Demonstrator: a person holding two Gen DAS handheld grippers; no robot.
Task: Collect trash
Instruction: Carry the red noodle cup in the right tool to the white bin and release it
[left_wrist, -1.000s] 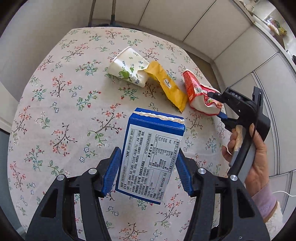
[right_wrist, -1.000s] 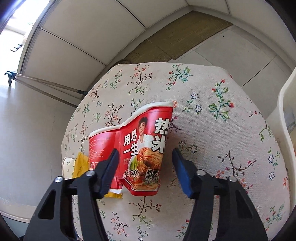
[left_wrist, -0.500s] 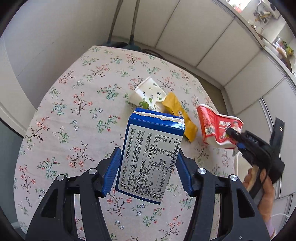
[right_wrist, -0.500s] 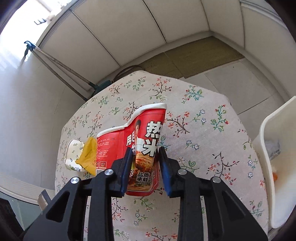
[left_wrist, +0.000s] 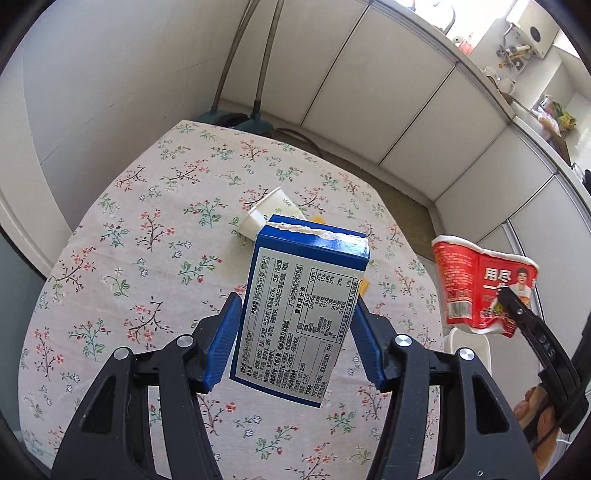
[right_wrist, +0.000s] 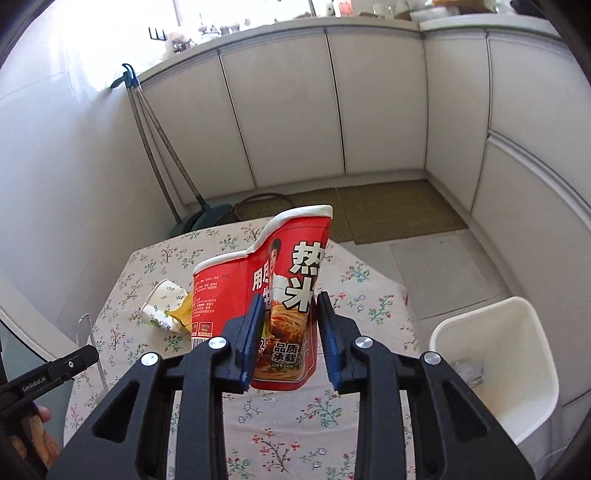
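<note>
Left claw (left_wrist: 295, 341): pinching the carton (left_wrist: 301, 317) across its sides, held up off the tabletop (left_wrist: 110, 266) with its torn white top edge pointing away from the camera.
Cup (left_wrist: 267, 218): lying on its side on the tabletop, just behind the carton in the left view; in the right view it touches the wrapper (right_wrist: 183, 312).
Wrapper: yellow, crumpled against the cup's mouth; mostly hidden by the carton in the left view.
Right claw (right_wrist: 290, 341): pressed in on the noodle tub (right_wrist: 273, 295), which is crushed and folded, lifted clear of the tabletop.
Bin (right_wrist: 495, 373): white, on the floor just off the tabletop's right edge, with some scrap already inside.
Risk, carton: the grip sits low on a smooth box, so a quick swing could let it pivot or slide out.
Risk, tub: the buckled wall gives the pads little firm surface; it could slip and land short of the bin.
Risk, both: with two loads heading to one bin, the claws could knock together over the rim.
</note>
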